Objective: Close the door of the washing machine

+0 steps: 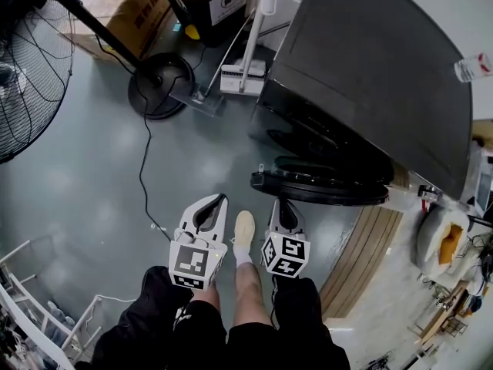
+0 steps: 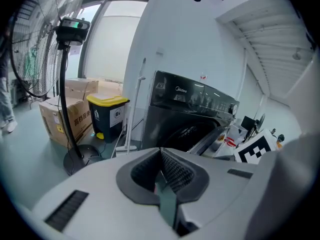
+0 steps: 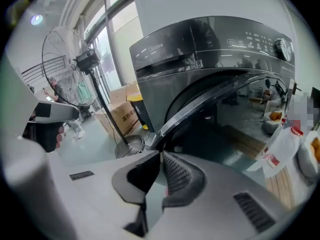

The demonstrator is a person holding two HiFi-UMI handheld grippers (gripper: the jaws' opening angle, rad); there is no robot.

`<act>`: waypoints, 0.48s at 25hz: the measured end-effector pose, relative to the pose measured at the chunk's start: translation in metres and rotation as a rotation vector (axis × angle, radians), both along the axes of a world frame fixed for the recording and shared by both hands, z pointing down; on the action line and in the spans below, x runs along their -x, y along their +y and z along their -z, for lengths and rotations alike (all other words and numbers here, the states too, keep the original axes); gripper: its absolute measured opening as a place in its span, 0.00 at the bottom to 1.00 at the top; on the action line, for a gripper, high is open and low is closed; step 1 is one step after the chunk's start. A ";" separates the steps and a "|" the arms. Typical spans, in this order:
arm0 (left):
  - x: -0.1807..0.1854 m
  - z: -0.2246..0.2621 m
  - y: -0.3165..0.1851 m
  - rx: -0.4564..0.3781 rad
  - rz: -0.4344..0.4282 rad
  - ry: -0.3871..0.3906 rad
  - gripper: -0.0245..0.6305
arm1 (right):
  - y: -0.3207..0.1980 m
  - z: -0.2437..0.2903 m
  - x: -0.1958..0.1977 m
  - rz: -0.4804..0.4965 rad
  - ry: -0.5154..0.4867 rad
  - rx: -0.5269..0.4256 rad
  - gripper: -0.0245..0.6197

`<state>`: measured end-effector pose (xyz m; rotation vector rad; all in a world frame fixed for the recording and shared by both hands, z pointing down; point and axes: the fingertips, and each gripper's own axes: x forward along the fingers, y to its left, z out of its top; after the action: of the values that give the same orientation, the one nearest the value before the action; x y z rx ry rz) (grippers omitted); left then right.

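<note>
The dark grey front-loading washing machine [image 1: 370,75] stands at the upper right. Its round door [image 1: 323,187] hangs open, swung out toward me and nearly edge-on. My right gripper [image 1: 283,203] points at the door's near edge from just below it. In the right gripper view its tips [image 3: 160,154] meet with nothing between them, and the door rim [image 3: 210,96] rises right ahead. My left gripper [image 1: 218,199] hovers over the floor to the left, apart from the door. Its jaws [image 2: 160,150] are also shut and empty, facing the machine [image 2: 185,109].
A standing fan's round base [image 1: 160,85] and its cable [image 1: 145,183] lie on the floor to the left. A yellow-lidded bin [image 1: 204,2], a cardboard box [image 1: 127,14] and a mop [image 1: 243,75] stand beside the machine. My foot [image 1: 244,230] is between the grippers.
</note>
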<state>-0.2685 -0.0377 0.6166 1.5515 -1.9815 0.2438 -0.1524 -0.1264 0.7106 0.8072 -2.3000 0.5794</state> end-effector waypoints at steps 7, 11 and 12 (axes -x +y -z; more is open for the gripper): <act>0.013 0.005 -0.007 -0.017 0.025 -0.014 0.07 | -0.015 0.000 0.015 0.011 0.006 -0.029 0.07; 0.021 0.001 -0.010 -0.013 0.034 -0.017 0.07 | -0.026 0.001 0.027 0.022 0.000 -0.055 0.07; 0.023 0.000 -0.012 -0.011 0.036 -0.018 0.07 | -0.030 0.001 0.031 0.026 -0.003 -0.063 0.07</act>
<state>-0.2918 -0.0497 0.6167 1.5245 -2.0262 0.2336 -0.1831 -0.1564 0.7097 0.8048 -2.3377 0.4994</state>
